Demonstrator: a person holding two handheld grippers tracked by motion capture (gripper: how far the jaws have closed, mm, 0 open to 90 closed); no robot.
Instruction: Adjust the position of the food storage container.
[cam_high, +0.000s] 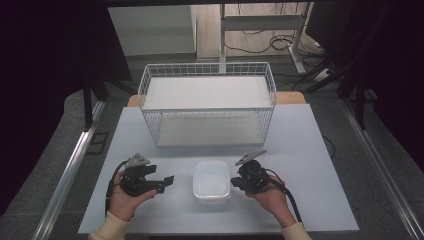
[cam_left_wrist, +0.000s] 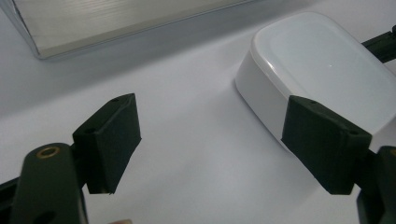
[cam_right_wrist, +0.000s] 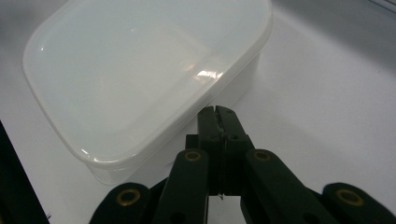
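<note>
box: white lidded plastic box (cam_high: 212, 181) sits flat on the pale bench (cam_high: 310, 150), right between the two hands, in front of the wire basket (cam_high: 207, 102)

left gripper (cam_high: 167, 181): fingers (cam_left_wrist: 109, 140) wide apart, nothing between them, aimed at the box's side but not touching it

right gripper (cam_right_wrist: 218, 116): fingers pressed together with nothing in them, tip just beside the box's near edge, under the lid rim as far as I can tell

step: looks like they're lining up on the box from both sides, probably to steady it and work the lid or lift it

how I'd do it: bring the left fingers square onto the box wall, not a rounded corner, so it doesn't skid on the smooth bench; the right one needs to open before it can grab anything, or else just nudge gently

views: high view gives the whole layout, basket included; left gripper view shows the open gap and the box's glossy lid (cam_left_wrist: 327, 65); right gripper view shows the lid lip up close
</note>
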